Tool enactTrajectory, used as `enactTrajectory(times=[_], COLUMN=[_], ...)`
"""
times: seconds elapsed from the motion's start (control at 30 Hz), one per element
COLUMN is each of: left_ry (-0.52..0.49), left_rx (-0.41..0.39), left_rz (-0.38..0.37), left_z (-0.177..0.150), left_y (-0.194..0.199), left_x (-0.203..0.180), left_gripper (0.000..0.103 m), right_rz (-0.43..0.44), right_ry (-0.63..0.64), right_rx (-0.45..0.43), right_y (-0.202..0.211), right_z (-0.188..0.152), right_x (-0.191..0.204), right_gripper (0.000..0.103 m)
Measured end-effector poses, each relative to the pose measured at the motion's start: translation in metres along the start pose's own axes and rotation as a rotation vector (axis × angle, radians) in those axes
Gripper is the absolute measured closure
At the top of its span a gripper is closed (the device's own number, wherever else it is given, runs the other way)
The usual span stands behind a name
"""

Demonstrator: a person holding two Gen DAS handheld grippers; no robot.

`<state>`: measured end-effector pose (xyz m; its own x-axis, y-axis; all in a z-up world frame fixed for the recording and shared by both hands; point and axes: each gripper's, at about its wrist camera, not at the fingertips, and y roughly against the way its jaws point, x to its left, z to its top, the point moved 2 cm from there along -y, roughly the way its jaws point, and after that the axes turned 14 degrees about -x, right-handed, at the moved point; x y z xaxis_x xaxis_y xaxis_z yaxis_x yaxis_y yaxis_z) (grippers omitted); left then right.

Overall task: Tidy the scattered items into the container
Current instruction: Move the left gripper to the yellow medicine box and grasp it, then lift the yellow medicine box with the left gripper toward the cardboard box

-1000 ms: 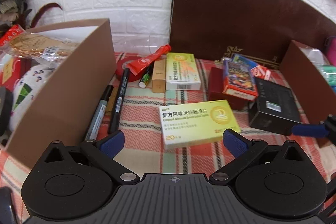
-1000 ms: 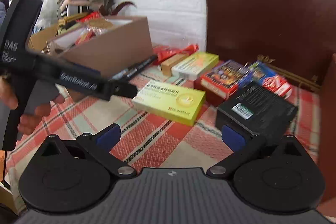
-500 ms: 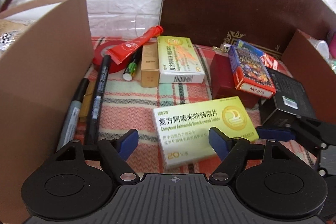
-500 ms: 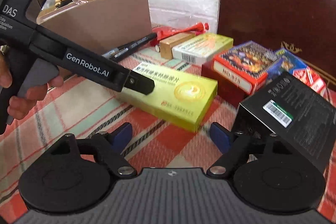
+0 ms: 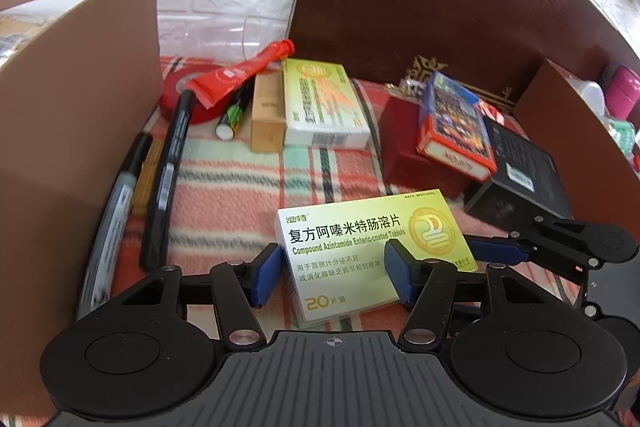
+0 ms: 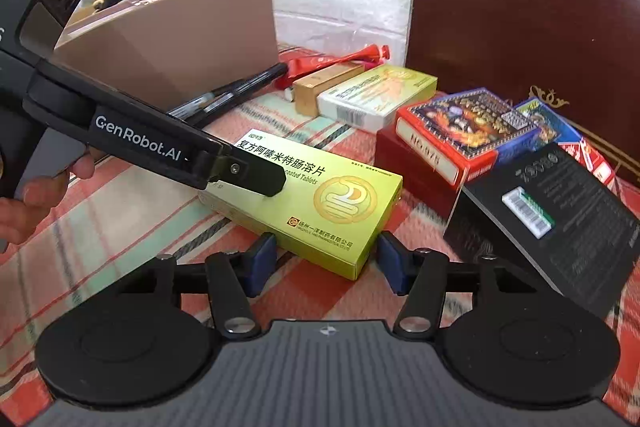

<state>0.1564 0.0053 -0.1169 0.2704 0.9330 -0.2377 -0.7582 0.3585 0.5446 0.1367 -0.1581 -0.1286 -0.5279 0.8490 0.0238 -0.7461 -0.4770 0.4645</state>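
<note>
Largest first: the brown cardboard container (image 5: 80, 115) stands at the left edge of the plaid-cloth surface (image 5: 224, 187), its near wall upright; the yellow-green flat tablet box (image 5: 372, 247) lies well apart from it, flat on the cloth near the middle.

Black rectangular carton with a barcode label (image 6: 560, 223) sits just right of the tablet box, tilted. Risk: the right tongs (image 6: 326, 259) work between the two, and a sideways sweep could knock the carton.

Left tongs (image 5: 334, 275): partly spread, straddling the near-left corner of the tablet box. The left pad looks to be at the box edge; the right pad lies over the printed top rather than beside a wall. Judgement: closing from here would pinch a corner or skid across the lid, and the light box could swivel out.

Right tongs: partly spread around the opposite end of the same box, not visibly pressing it. Two tools on one thin carton risk pulling against each other, crushing it or twisting it loose.

Smaller items: two black marker pens (image 5: 168, 179) lie against the container wall, directly under the likely carry path; a low transfer could drag them or catch the wall rim. The red squeeze tube (image 5: 240, 75) and second yellow-white tablet box (image 5: 320, 107) lie further back, untouched.
</note>
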Motion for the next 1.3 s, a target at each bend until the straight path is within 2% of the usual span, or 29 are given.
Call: enactTrajectory(times=[0.27, 0.37, 0.43, 0.6, 0.77, 0.83, 0.9, 1.13, 1.3], left_ry=[0.006, 0.012, 0.024, 0.06, 0.049, 0.031, 0.036, 0.05, 0.059], left_rx=[0.049, 0.052, 0.05, 0.069, 0.072, 0.059, 0.058, 0.058, 0.015], left_rz=[-0.036, -0.039, -0.023, -0.032, -0.047, -0.038, -0.034, -0.024, 0.004], left_z=[-0.046, -0.059, -0.064, -0.063, -0.061, -0.062, -0.063, -0.069, -0.068], left_y=[0.058, 0.076, 0.081, 0.082, 0.07, 0.069, 0.071, 0.09, 0.111], left_x=[-0.017, -0.02, -0.017, -0.015, -0.021, -0.024, -0.024, -0.023, -0.021], left_gripper=[0.044, 0.035, 0.029, 0.027, 0.028, 0.035, 0.037, 0.043, 0.045], right_rz=[0.062, 0.085, 0.07, 0.038, 0.035, 0.031, 0.02, 0.022, 0.041], right_ry=[-0.016, -0.017, -0.001, 0.022, 0.04, 0.039, 0.052, 0.086, 0.106], right_rx=[0.054, 0.053, 0.041, 0.034, 0.057, 0.065, 0.068, 0.105, 0.114], right_y=[0.058, 0.079, 0.089, 0.095, 0.081, 0.076, 0.077, 0.089, 0.101], right_z=[-0.024, -0.033, -0.036, -0.034, -0.034, -0.035, -0.035, -0.034, -0.027], right_x=[0.032, 0.044, 0.048, 0.05, 0.051, 0.052, 0.056, 0.071, 0.086], right_gripper=[0.046, 0.046, 0.045, 0.045, 0.046, 0.051, 0.052, 0.054, 0.056])
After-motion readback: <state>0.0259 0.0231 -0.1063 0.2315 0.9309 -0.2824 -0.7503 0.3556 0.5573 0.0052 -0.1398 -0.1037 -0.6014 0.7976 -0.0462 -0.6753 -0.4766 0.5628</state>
